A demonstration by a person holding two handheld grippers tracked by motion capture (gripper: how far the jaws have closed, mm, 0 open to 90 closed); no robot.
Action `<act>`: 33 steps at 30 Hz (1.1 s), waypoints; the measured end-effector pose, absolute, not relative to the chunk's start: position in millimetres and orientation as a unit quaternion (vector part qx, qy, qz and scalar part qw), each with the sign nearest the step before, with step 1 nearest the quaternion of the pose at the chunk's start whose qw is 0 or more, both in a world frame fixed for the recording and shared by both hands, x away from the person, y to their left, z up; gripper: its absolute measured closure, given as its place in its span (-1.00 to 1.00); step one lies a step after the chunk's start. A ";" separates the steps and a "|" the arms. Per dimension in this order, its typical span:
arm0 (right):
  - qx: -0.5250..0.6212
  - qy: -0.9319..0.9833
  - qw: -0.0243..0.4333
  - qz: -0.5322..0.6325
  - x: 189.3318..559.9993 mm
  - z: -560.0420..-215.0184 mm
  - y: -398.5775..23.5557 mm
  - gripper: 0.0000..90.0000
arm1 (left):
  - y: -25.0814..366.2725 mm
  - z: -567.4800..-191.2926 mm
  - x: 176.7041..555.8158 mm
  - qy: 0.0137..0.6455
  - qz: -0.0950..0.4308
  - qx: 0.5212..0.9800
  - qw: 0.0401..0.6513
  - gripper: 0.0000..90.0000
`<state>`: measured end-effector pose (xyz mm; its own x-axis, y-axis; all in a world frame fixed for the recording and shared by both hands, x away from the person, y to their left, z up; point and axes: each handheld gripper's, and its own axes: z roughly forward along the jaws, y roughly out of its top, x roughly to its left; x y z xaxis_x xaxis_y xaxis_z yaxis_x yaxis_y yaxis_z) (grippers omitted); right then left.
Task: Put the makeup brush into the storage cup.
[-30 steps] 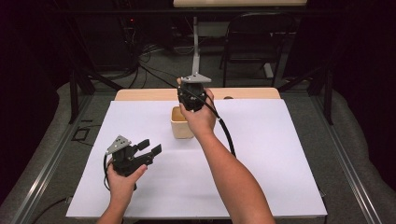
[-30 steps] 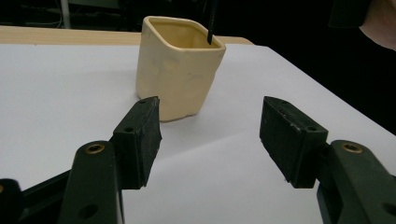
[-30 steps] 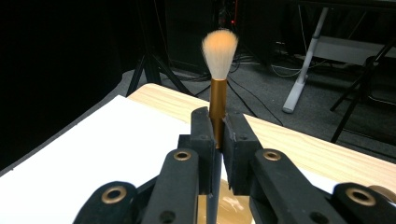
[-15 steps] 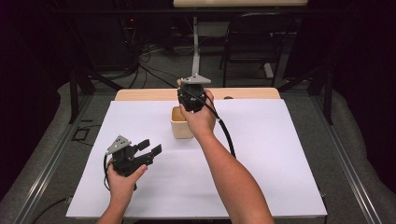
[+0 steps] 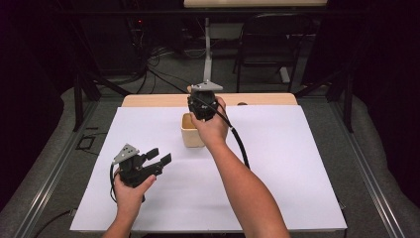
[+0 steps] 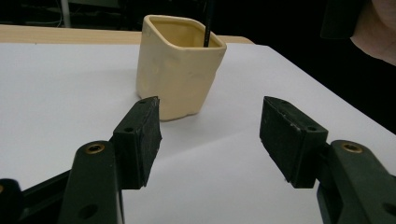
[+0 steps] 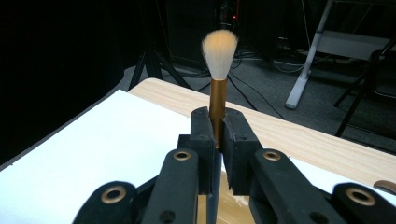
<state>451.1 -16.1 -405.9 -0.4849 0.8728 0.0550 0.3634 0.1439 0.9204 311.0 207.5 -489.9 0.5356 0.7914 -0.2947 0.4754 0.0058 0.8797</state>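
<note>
- The brush [image 7: 218, 74] stands upright, long axis vertical, its pale bristle tuft at the top and its gold ferrule below.
- The right gripper [image 7: 217, 140] is clamped on the brush, the jaws pressed against the ferrule from both sides.
- In the high view the right gripper [image 5: 203, 103] sits directly over the cream cup [image 5: 191, 134], which stands on the white sheet [image 5: 297, 163] near the far middle of the table.
- In the left gripper view a thin dark handle [image 6: 206, 28] runs straight down into the cup [image 6: 180, 65]; its lower end is hidden inside the cup.
- The brush's handle below the jaws is hidden in the right gripper view by the gripper itself; the cup's rim is barely visible there.
- In the high view the brush is too small and too covered by the hand to make out.
- The left gripper [image 5: 157, 159] is held above the sheet near the person's side, well apart from the cup, jaws spread wide with nothing between them [image 6: 210, 140].
- The cup is plain, with a slightly dented wall; no writing, brand or label can be read on anything.
- The wooden table edge [image 7: 299, 135] shows beyond the sheet.
</note>
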 end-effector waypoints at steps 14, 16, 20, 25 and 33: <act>0.441 0.710 0.257 0.485 451.4 -412.6 -17.1 0.86 | 207.9 -490.8 311.7 0.461 0.148 0.689 0.539 -0.15; 0.440 0.710 0.262 0.484 450.7 -413.9 -16.8 0.86 | 207.9 -490.8 311.6 0.461 0.149 0.689 0.539 -0.15; 0.441 0.710 0.263 0.483 450.1 -415.9 -16.8 0.86 | 207.7 -491.2 311.9 0.461 0.147 0.689 0.540 -0.15; 0.442 0.709 0.260 0.484 450.6 -418.6 -16.6 0.86 | 207.3 -491.5 312.3 0.461 0.147 0.690 0.538 -0.15; 0.445 0.710 0.257 0.482 451.8 -424.2 -16.4 0.86 | 208.8 -492.0 313.1 0.464 0.149 0.688 0.537 -0.15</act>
<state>451.8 -16.4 -424.2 -0.4727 0.8788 0.0650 0.3838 0.1389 0.9129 313.1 208.8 -492.0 0.5255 0.7988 -0.2929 0.4778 0.0077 0.8784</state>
